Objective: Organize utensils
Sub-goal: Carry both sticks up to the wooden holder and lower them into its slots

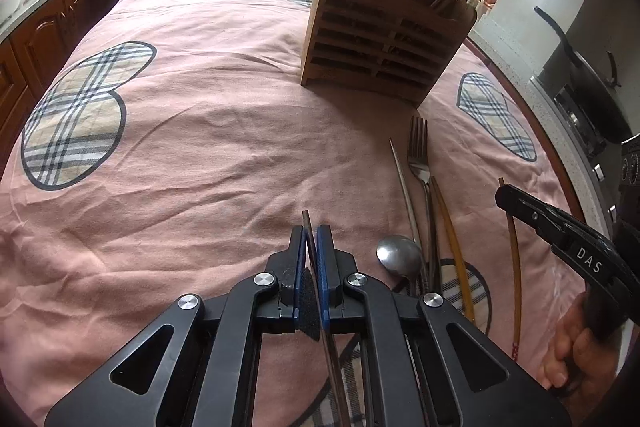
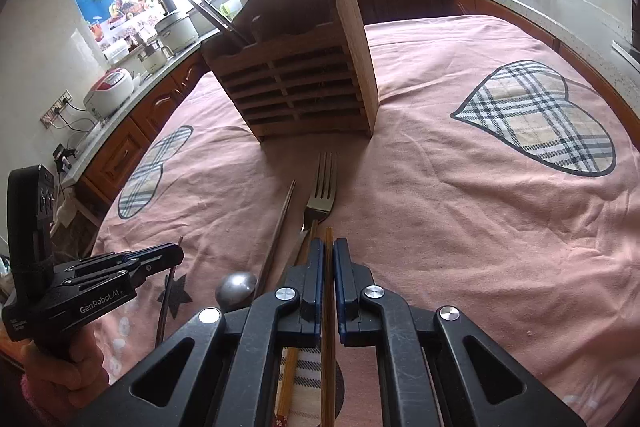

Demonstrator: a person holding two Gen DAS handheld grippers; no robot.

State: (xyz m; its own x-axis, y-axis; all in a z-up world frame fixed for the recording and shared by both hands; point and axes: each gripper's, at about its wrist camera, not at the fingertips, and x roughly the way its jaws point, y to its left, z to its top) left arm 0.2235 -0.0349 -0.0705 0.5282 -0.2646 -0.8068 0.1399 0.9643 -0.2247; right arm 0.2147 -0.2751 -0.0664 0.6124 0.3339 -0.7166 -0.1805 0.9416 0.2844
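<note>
We're clamping the left hand-held gripper [image 1: 311,239] on a dark chopstick [image 1: 307,223], lower centre of the left view. The right hand-held gripper [image 2: 329,251] is gripping a brown chopstick [image 2: 328,239], lower centre of the right view. Fork [image 2: 322,191], spoon [image 2: 236,289] & other chopsticks are lying betw. them, w/ the wooden holder [image 2: 296,83] above on the pink-clothed table [image 2: 440,227]. Lower chopstick ends are hidden behind the grippers.

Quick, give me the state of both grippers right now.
Left gripper: shut on a dark chopstick.
Right gripper: shut on a yellow-brown chopstick.
</note>
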